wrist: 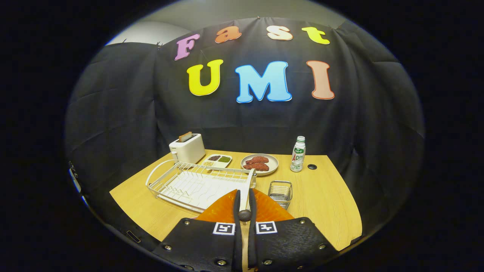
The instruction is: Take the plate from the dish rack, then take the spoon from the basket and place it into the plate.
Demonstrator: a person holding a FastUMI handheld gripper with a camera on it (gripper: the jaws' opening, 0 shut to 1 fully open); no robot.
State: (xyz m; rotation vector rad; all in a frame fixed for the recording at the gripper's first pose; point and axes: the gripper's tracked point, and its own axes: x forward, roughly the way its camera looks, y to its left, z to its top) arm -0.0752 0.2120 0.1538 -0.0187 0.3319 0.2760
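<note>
My gripper (244, 193) is shut on the spoon (245, 214). The spoon shows as a dark rounded piece with a pale slim part running up between the two fingers. Right under and beyond the fingers lies the orange plate (273, 210), flat on the wooden table in front of the rack. The white wire dish rack (177, 180) stands just beyond the plate to the left, with no dishes in its slots. The small wire basket (280, 192) sits beside the plate to the right, and nothing shows inside it.
Beyond the rack stand a white toaster (187, 149) with a slice in it and a divided dish of seeds (218, 160). A grey plate of red meat (259, 163) and a small bottle (298, 154) stand further back. A cable hole (312, 166) lies beside the bottle.
</note>
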